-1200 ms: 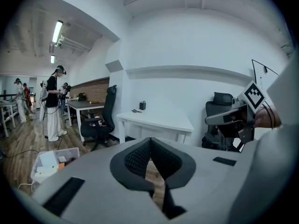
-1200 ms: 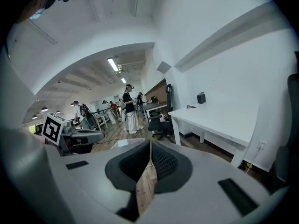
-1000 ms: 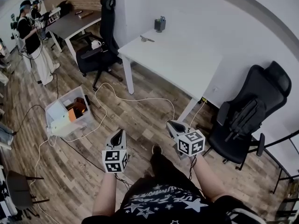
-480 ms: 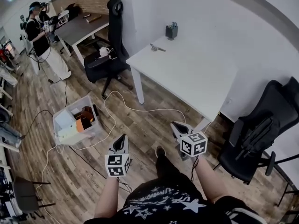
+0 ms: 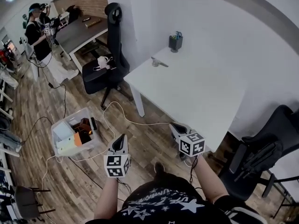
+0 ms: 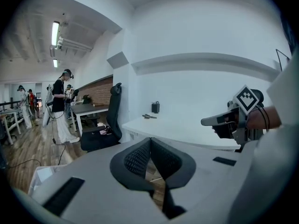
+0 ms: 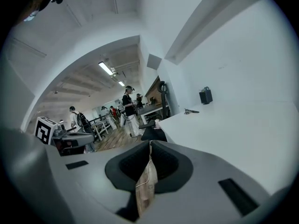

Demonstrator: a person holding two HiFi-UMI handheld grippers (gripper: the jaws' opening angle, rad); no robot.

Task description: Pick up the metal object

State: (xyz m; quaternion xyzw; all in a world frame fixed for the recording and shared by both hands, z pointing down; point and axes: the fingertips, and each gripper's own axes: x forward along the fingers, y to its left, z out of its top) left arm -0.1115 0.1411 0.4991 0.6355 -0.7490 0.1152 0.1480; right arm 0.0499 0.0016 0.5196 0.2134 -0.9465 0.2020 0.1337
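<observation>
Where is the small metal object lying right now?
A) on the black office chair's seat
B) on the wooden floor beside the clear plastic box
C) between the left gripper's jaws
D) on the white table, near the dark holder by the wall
D: the small metal object lies on the white table, close to the dark holder at the table's far end.

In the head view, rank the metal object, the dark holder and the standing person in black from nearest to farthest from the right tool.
1. The metal object, on the far left part of the white table, is nearest the right tool.
2. The dark holder, behind it at the table's back edge.
3. The standing person, across the room, upper left.
</observation>
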